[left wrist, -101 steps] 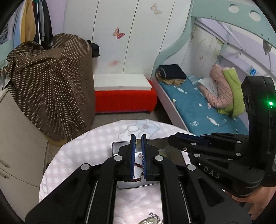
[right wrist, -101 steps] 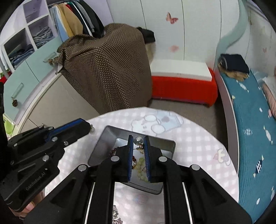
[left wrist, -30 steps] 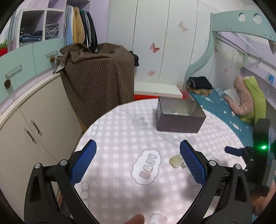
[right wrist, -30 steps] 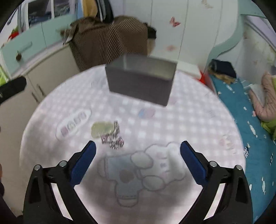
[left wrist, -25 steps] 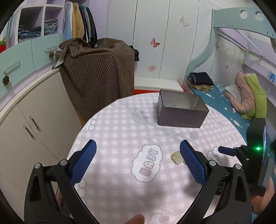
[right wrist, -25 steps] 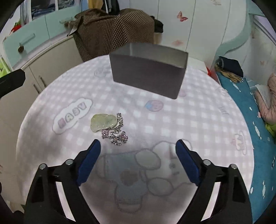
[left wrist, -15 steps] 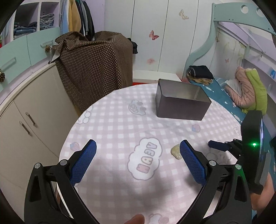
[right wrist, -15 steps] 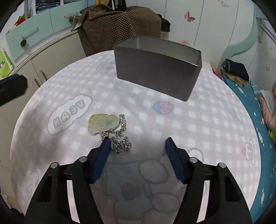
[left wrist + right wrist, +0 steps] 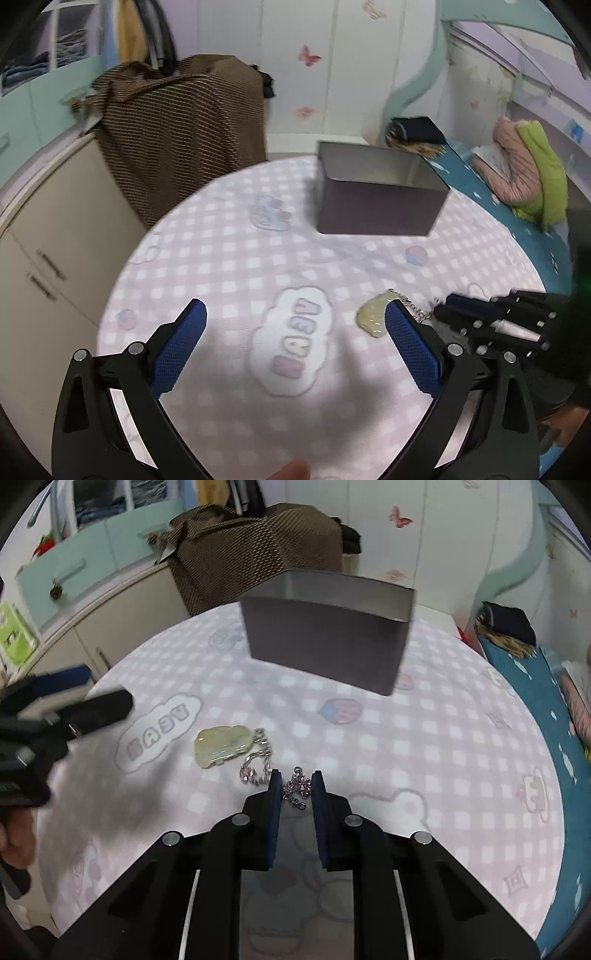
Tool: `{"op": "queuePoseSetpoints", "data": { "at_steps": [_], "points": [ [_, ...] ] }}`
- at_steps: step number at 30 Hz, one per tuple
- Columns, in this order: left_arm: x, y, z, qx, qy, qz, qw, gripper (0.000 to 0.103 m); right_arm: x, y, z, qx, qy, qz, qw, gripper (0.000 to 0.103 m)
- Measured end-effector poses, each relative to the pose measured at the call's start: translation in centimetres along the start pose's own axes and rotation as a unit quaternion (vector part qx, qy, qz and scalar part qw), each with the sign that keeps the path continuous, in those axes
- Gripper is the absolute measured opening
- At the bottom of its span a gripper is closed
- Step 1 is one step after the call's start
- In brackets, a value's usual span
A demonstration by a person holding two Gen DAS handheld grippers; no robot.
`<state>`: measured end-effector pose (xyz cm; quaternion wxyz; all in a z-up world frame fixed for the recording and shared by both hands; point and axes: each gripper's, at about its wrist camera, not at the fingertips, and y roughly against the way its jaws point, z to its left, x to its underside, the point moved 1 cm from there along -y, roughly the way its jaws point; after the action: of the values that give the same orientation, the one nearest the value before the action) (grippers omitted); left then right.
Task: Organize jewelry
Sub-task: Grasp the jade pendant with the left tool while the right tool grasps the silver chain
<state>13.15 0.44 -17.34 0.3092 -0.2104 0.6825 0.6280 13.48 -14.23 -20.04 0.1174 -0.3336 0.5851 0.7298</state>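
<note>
A pale green jade pendant [image 9: 221,745] lies on the round checked table with a silver chain of pink stones [image 9: 258,766] trailing from it. My right gripper [image 9: 295,782] is low on the table, its jaws narrowed around the chain's end but with a gap still showing. The pendant also shows in the left wrist view [image 9: 375,314], just beside my left gripper's right fingertip [image 9: 397,314]. My left gripper [image 9: 295,317] is wide open and empty above the table. The grey metal box [image 9: 376,201] stands at the far side.
The table's pink checked cloth [image 9: 229,258] has cartoon prints. A brown dotted cloth covers furniture [image 9: 177,122] beyond the table's left. Cabinets [image 9: 48,236] stand to the left and a bed with a blue mattress [image 9: 554,701] to the right.
Both grippers let go over the box, pulled back and opened wide. The right gripper has since dropped to the table and narrowed its jaws around the chain. The left stays wide open.
</note>
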Motion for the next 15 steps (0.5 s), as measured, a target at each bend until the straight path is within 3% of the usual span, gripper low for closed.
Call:
{"op": "queuePoseSetpoints", "data": {
  "at_steps": [12,13,14,15],
  "points": [
    [0.4,-6.0,-4.3,0.038,-0.078,0.055,0.9947,0.095,-0.2,2.5,-3.3,0.026,-0.039,-0.012,0.999,0.015],
    [0.5,-6.2,-4.4,0.042,-0.079,0.058,0.9943,0.092,-0.2,2.6,-3.4,0.026,-0.040,-0.013,0.999,0.015],
    [0.5,-6.4,-4.5,0.050,-0.081,0.064,0.9934,0.076,-0.3,2.7,-3.5,0.026,-0.042,-0.015,0.999,0.015],
    [0.6,-6.5,-4.7,0.055,-0.084,0.064,0.9929,0.070,-0.3,2.8,-3.6,0.026,-0.042,-0.016,0.999,0.015]
  ]
}}
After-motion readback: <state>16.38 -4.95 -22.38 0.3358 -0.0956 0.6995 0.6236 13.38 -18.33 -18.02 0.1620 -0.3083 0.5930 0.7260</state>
